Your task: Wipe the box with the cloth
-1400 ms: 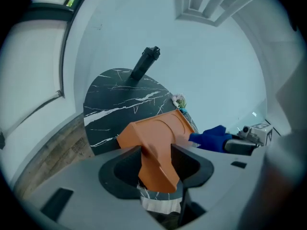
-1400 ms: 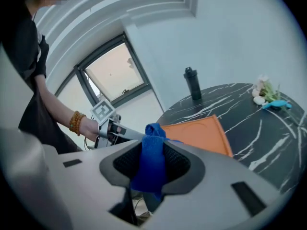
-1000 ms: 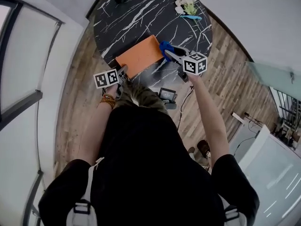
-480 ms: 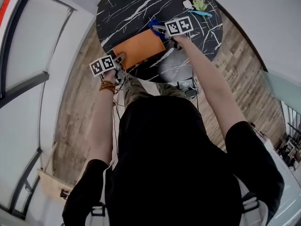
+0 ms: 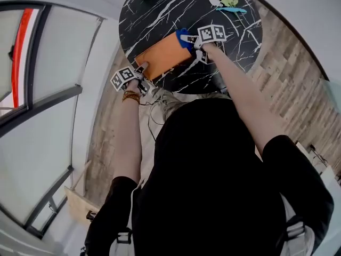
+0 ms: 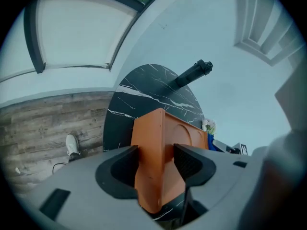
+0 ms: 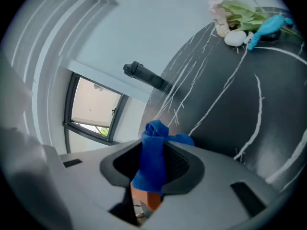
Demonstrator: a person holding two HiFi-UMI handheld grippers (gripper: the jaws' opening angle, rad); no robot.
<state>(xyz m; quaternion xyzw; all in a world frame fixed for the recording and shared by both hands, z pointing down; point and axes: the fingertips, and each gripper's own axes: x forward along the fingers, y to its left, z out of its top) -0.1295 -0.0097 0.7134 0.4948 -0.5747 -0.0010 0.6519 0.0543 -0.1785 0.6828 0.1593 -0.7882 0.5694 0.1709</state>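
Black marbled bench (image 5: 176, 9) bearing an orange box (image 5: 162, 55). Left gripper (image 5: 143, 68): fingers, just widened, grip its near corner. Right gripper (image 5: 187, 38): fingers pinch a blue cloth (image 7: 152, 152) at its far end.

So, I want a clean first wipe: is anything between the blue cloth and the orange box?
Nothing visible does: the blue cloth in the right gripper hangs right over the orange box, at its far corner.

Orange box (image 5: 162, 60), blue cloth (image 5: 185, 39)
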